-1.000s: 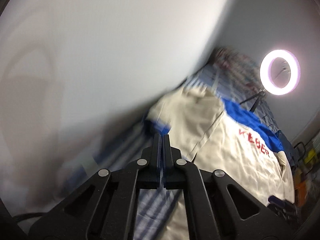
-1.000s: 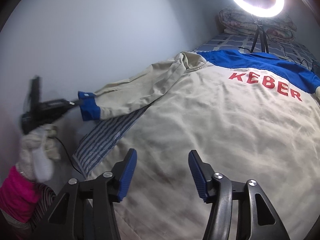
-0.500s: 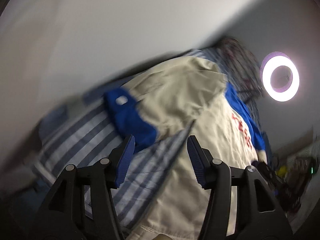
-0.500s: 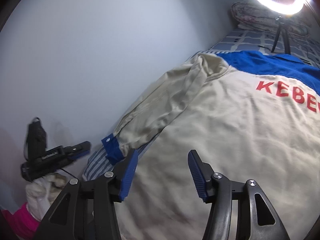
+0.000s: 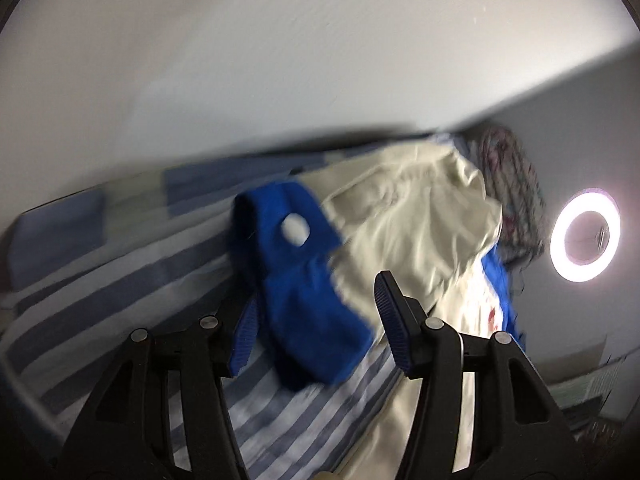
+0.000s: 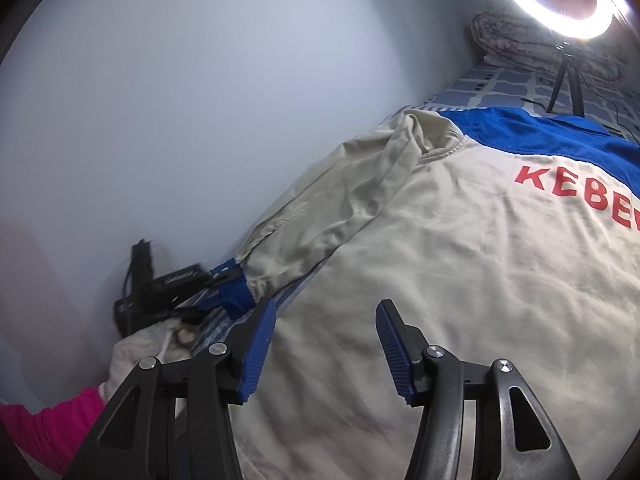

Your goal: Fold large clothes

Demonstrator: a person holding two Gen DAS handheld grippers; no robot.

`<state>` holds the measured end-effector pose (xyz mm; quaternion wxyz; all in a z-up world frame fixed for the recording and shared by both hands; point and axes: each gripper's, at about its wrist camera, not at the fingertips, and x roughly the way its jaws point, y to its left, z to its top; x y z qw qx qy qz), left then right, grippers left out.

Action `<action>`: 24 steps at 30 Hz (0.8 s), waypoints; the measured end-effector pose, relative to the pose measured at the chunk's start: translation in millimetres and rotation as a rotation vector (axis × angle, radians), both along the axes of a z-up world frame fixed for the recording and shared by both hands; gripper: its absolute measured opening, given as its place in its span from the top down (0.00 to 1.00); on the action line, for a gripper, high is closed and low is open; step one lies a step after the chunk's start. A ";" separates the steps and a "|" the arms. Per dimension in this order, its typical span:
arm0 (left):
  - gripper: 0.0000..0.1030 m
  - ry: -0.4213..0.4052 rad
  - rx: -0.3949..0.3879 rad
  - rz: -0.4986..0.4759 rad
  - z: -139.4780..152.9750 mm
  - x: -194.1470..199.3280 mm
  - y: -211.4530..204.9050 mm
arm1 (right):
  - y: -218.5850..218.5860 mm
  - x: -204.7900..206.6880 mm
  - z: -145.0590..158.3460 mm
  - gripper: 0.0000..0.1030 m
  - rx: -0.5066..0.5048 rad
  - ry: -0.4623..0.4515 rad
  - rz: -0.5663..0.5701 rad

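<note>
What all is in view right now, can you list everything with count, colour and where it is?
jacket: one, beige with blue yoke and red KEBER lettering, spread back-up on the bed.
sleeve cuff: one, blue with a white snap, lying on the bedsheet between the left gripper's fingers.
bedsheet: one, blue and white striped, under the jacket.
ring light: one, white, on a dark tripod at the far end of the bed.
blanket roll: one, floral, by the wall at the far end.
wall: pale, along the bed.
left gripper: black with blue fingers, open around the cuff.
right gripper: same colours, open over the jacket.
</note>
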<state>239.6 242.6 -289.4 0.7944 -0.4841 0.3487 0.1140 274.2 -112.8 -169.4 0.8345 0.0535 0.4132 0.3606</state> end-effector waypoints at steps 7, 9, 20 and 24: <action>0.99 0.025 0.128 -0.063 15.7 26.1 -3.3 | 4.0 6.4 -9.0 0.46 -0.044 0.002 -0.010; 0.99 -0.027 0.187 -0.086 39.2 21.6 -12.9 | 0.8 13.1 -11.6 0.46 -0.045 0.015 -0.029; 0.99 -0.336 0.484 -0.173 182.9 -9.4 -30.5 | -10.6 76.6 -12.0 0.64 0.010 0.106 -0.141; 0.99 -0.365 0.549 -0.178 196.7 -9.9 -25.5 | 6.5 119.4 -6.7 0.69 0.005 0.095 -0.174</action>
